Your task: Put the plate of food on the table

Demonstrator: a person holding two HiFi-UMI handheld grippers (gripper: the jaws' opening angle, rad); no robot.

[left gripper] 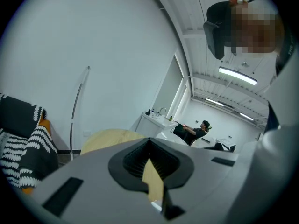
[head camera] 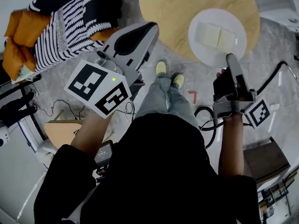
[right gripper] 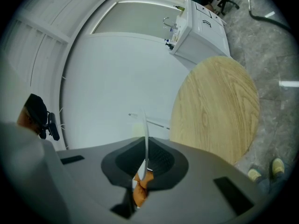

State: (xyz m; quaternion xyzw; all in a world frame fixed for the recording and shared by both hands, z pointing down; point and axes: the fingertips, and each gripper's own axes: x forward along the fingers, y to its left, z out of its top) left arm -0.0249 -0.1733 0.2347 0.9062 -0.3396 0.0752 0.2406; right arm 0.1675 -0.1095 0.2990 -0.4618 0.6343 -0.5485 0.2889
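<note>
— While you're carrying that, what are the tools doing?
— My left gripper [head camera: 150, 29] is idling close by, jaws together on nothing. My right gripper [head camera: 231, 59] is pinching the plate [head camera: 204, 53] by its near rim, with the food [head camera: 217, 36] on it, over the table [head camera: 177, 8] edge.
— Risk?
— I'm gripping one side only, so a rushed set-down could tilt it and slide the food.

Pale, matt wood grain is being shown by the round table [head camera: 177, 8]. A smooth, faintly glossy white finish is being displayed by the plate [head camera: 212, 57], matt grey plastic by the right gripper [head camera: 230, 58], mottled grey stone by the floor [head camera: 275, 50], and woven fabric by the striped cloth [head camera: 74, 22].
</note>
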